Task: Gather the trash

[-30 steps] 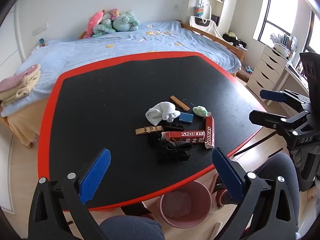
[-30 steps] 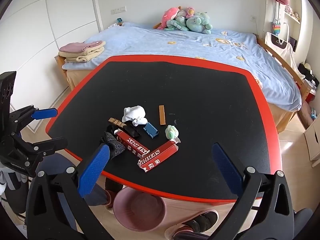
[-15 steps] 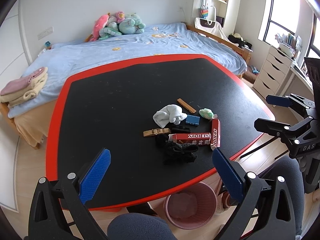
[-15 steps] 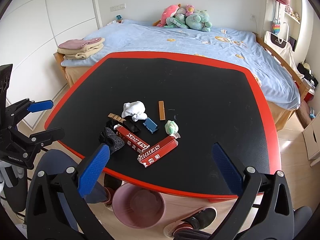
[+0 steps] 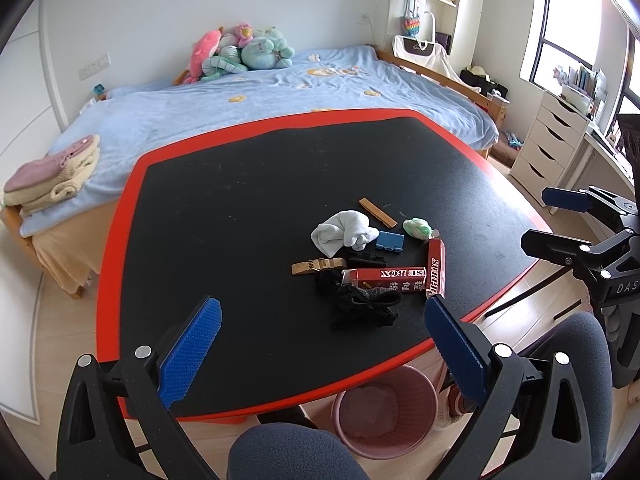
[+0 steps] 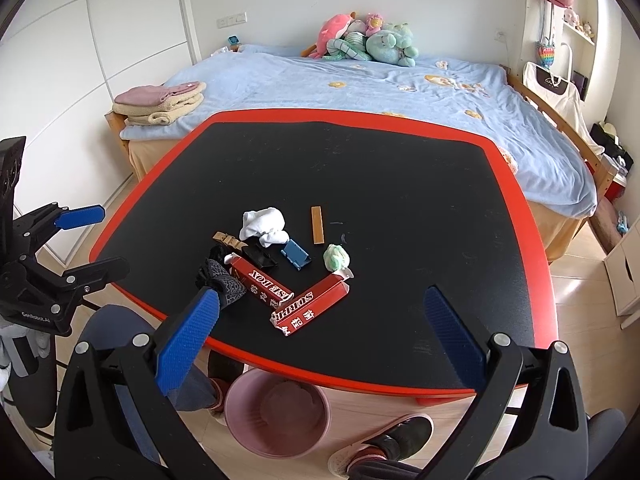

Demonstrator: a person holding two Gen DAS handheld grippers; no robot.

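Observation:
A pile of trash lies near the front of the black table (image 5: 248,200): two red boxes (image 5: 400,278) (image 6: 310,308), a white crumpled cloth (image 5: 344,232) (image 6: 264,222), a black mesh wad (image 5: 362,306) (image 6: 220,276), a green-white wad (image 5: 416,227) (image 6: 336,258), a blue clip (image 5: 390,242) (image 6: 296,254), a tan strip (image 5: 378,212) (image 6: 317,225) and a tan clip (image 5: 316,267) (image 6: 229,240). A pink bin (image 5: 384,412) (image 6: 276,412) stands on the floor under the table's front edge. My left gripper (image 5: 320,348) and right gripper (image 6: 320,340) are open and empty, held back from the table.
A bed (image 5: 280,92) with blue cover, plush toys (image 6: 364,40) and folded towels (image 5: 52,176) lies behind the table. White drawers (image 5: 552,148) stand at the right. The person's knees (image 5: 288,452) and shoes (image 6: 384,448) are below.
Both grippers have drawn back and up from the table, so the trash pile looks smaller and farther. Both stay open. Nothing on the table has moved.

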